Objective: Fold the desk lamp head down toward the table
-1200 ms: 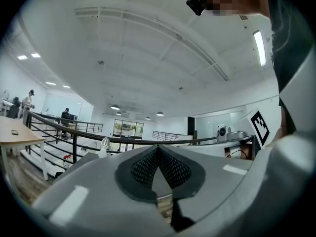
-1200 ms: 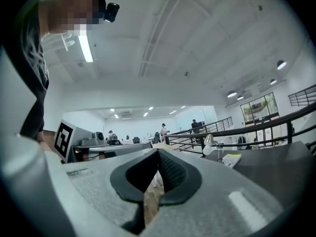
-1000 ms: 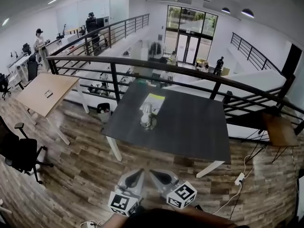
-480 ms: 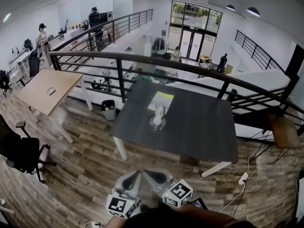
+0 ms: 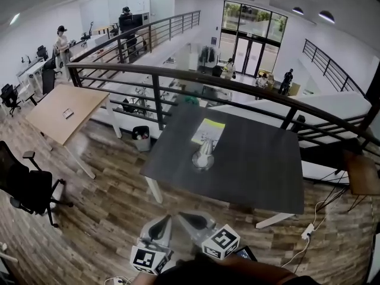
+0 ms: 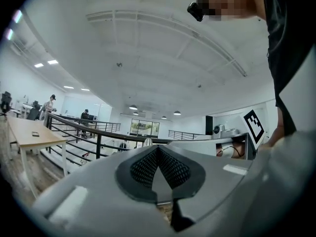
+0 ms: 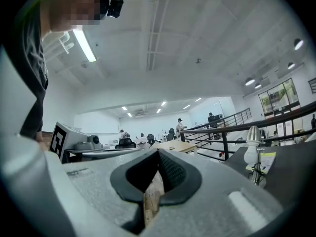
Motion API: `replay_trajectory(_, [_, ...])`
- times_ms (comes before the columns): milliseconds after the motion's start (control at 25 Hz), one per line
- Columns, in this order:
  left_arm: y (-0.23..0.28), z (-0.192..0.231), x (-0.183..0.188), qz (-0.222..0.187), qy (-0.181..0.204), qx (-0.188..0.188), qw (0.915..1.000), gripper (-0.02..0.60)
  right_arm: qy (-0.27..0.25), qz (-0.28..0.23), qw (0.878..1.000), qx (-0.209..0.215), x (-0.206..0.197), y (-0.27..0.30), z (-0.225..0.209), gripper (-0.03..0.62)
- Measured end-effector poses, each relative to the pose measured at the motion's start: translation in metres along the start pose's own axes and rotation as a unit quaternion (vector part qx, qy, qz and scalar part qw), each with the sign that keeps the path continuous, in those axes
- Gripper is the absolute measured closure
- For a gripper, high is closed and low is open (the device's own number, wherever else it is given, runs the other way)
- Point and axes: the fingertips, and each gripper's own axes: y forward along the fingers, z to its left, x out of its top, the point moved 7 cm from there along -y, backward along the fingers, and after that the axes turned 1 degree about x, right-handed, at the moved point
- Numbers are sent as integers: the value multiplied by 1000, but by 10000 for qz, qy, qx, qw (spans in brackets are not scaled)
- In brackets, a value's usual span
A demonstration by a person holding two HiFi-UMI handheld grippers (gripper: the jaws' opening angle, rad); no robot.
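Open wood floor (image 5: 113, 209) lies between the dark table's (image 5: 261, 171) near edge and both grippers. The left gripper (image 5: 167, 218) and right gripper (image 5: 183, 216) hang side by side short of that edge, each with its jaws pressed together on nothing. The desk lamp (image 5: 203, 153) stands left of the table's middle with its long axis near vertical and its head on top. A yellow-green sheet (image 5: 209, 130) lies just behind it. A black railing (image 5: 237, 86) runs past the table's far edge. A white power strip (image 5: 307, 231) lies off its near right corner.
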Motion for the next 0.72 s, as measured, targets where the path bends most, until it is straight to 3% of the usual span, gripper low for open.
replay_trajectory(200, [38,3,7,154,-147,86,9997,580,89,72,9999,48,2,7,-39,592])
replay_trajectory(720, [177,-1,9,-20,70,77,9999,580,49,-69,10000,-44,38,-5,-172,592])
